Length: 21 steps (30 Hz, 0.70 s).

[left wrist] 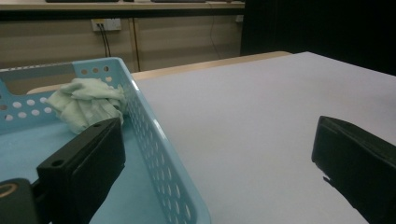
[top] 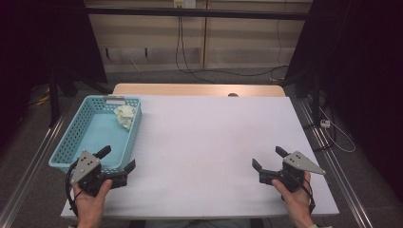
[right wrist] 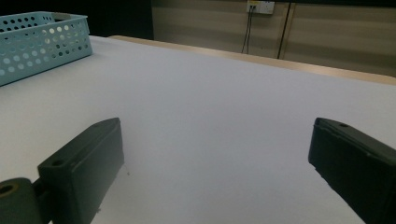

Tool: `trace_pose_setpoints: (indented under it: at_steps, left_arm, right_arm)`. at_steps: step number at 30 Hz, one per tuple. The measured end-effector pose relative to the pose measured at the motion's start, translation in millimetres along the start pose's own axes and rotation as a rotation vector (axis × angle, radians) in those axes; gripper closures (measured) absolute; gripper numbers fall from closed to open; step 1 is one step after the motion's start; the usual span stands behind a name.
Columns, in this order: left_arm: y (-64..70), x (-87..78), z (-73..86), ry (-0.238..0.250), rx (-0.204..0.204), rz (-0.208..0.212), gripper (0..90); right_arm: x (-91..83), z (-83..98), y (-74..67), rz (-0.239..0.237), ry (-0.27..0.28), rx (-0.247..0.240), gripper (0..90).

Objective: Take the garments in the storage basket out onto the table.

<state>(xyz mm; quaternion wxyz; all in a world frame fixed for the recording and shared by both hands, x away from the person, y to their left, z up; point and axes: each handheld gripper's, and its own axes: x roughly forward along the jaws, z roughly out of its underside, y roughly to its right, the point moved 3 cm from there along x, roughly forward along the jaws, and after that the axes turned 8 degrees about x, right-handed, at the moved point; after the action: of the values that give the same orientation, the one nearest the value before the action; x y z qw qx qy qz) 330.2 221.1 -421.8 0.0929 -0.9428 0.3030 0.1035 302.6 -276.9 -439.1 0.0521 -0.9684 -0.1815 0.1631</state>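
Observation:
A light blue perforated basket [top: 73,135] stands at the table's left, its near wall [left wrist: 159,154] close in the left gripper view. In its far right corner lies a crumpled pale green cloth [top: 125,116] [left wrist: 86,102]. My left gripper [top: 117,158] hovers open at the basket's near right corner, one jaw over the basket floor and the other over the table, the basket wall between them untouched [left wrist: 215,154]. My right gripper [top: 269,157] is held open low over the white table surface at the near right, nothing between its jaws [right wrist: 215,154].
The white table top [top: 209,142] has a wooden strip [top: 199,89] along its far edge. The basket [right wrist: 42,42] sits far left in the right gripper view. Cables hang from wall sockets [right wrist: 260,6] behind the table. Metal rails run along both sides.

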Motion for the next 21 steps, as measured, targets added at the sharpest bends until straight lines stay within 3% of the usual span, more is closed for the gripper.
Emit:
trace_pose_setpoints:
  at_steps: [9,12,14,21]
  left_arm:
    - [1.1,0.6,-1.2,-0.006,-0.001,-0.007,2.9]
    - [2.8,1.9,-2.3,-0.014,0.006,0.014,2.8]
    - [4.3,2.7,-3.7,-0.024,0.031,0.005,2.9]
    - [2.0,2.4,-12.3,-0.054,0.039,0.015,3.1]
  right_arm:
    - [0.4,0.5,2.7,-0.002,-0.001,0.010,2.9]
    - [0.1,0.9,2.6,-0.001,-0.004,0.011,2.8]
    - [-0.6,0.9,2.8,0.002,-0.004,0.012,2.8]
    - [-0.9,0.1,1.5,0.002,-0.001,0.004,2.9]
